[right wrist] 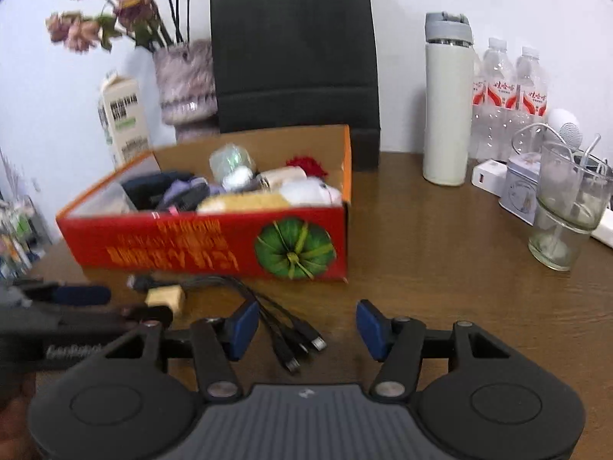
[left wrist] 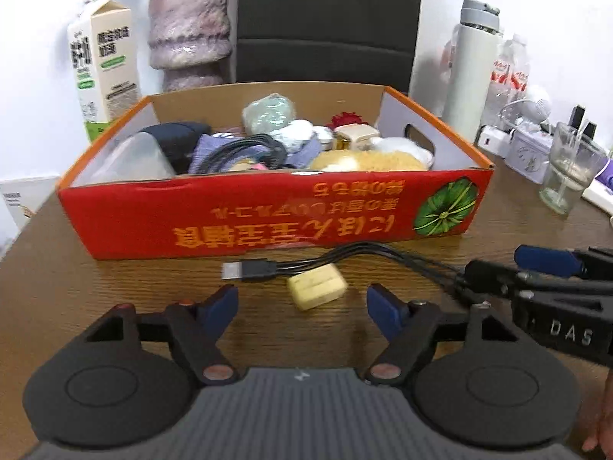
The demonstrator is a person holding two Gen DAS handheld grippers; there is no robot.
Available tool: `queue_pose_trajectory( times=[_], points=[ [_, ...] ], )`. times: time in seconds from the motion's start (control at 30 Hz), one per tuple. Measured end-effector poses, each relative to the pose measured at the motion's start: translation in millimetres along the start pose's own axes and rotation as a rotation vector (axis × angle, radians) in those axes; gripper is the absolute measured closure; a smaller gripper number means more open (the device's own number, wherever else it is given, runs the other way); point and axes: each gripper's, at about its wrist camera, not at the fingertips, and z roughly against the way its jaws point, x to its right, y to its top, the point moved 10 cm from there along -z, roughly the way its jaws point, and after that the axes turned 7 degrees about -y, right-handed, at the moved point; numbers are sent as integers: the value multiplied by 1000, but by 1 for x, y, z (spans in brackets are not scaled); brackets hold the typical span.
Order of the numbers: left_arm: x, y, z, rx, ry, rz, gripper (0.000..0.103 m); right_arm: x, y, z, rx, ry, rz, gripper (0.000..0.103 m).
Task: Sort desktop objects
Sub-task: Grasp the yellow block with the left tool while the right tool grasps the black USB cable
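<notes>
Both grippers gape empty: left gripper (left wrist: pixel 301 301) low-centre by the case (left wrist: pixel 317 286), right gripper (right wrist: pixel 302 326) over the plugs. Cable (right wrist: pixel 268 303) looks floppy; grab its stiff USB plug (left wrist: pixel 249 270).

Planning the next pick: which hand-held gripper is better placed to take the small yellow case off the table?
Left. The case lies just ahead of the open left hand-held gripper, between its fingers' line. The right hand-held gripper faces the cable plugs instead, with the case off to its left.
</notes>
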Motion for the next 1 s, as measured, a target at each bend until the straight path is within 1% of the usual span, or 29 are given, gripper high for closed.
queue_pose_trajectory(
  times=[0.03, 0.1, 0.13, 0.17, 0.3, 0.37, 0.43, 0.5, 0.57, 0.67, 0.73, 0.77, 0.8, 0.87, 0.93, 1.0],
  points=[
    [1, 0, -2, -1, -4, 14, 28, 2, 0, 0, -1, -3, -3, 46],
    [3, -2, -8, -23, 0, 26, 49, 5, 0, -1, -9, 5, -20, 46],
    [3, -2, -9, -22, 28, 14, 63, 4, 0, -1, -11, 7, -20, 46],
    [4, -2, -9, -25, 35, -2, 73, 3, -1, -1, -12, 6, -15, 46],
    [-1, -8, 1, -43, 29, -21, 74, -3, -5, -2, -13, 9, 13, 46],
    [-13, -15, 14, -58, 58, -38, 74, -7, -6, -1, -10, 23, 21, 46],
    [-28, -20, 32, -48, 63, -36, 74, -11, -7, 0, -10, 32, 30, 46],
    [-50, -21, 50, -17, 78, -21, 74, -17, -8, 2, -7, 50, 42, 46],
    [-77, -18, 59, 12, 126, 14, 74, -28, -9, 7, 0, 79, 59, 46],
    [-110, -16, 64, 53, 207, 62, 74, -63, -10, 15, 20, 158, 103, 46],
    [-124, -15, 67, 87, 261, 75, 74, -88, -12, 15, 31, 172, 181, 47],
    [-128, -15, 69, 94, 276, 72, 74, -102, -12, 14, 36, 171, 237, 47],
    [-130, -16, 70, 93, 280, 74, 74, -115, -11, 12, 40, 169, 291, 50],
    [-132, -19, 72, 92, 260, 101, 74, -134, -5, 5, 48, 170, 354, 50],
    [-131, -25, 66, 64, 244, 114, 74, -147, 4, -2, 57, 181, 371, 50],
    [-130, -30, 60, 30, 223, 116, 74, -155, 10, -13, 44, 200, 377, 50]
  ],
)
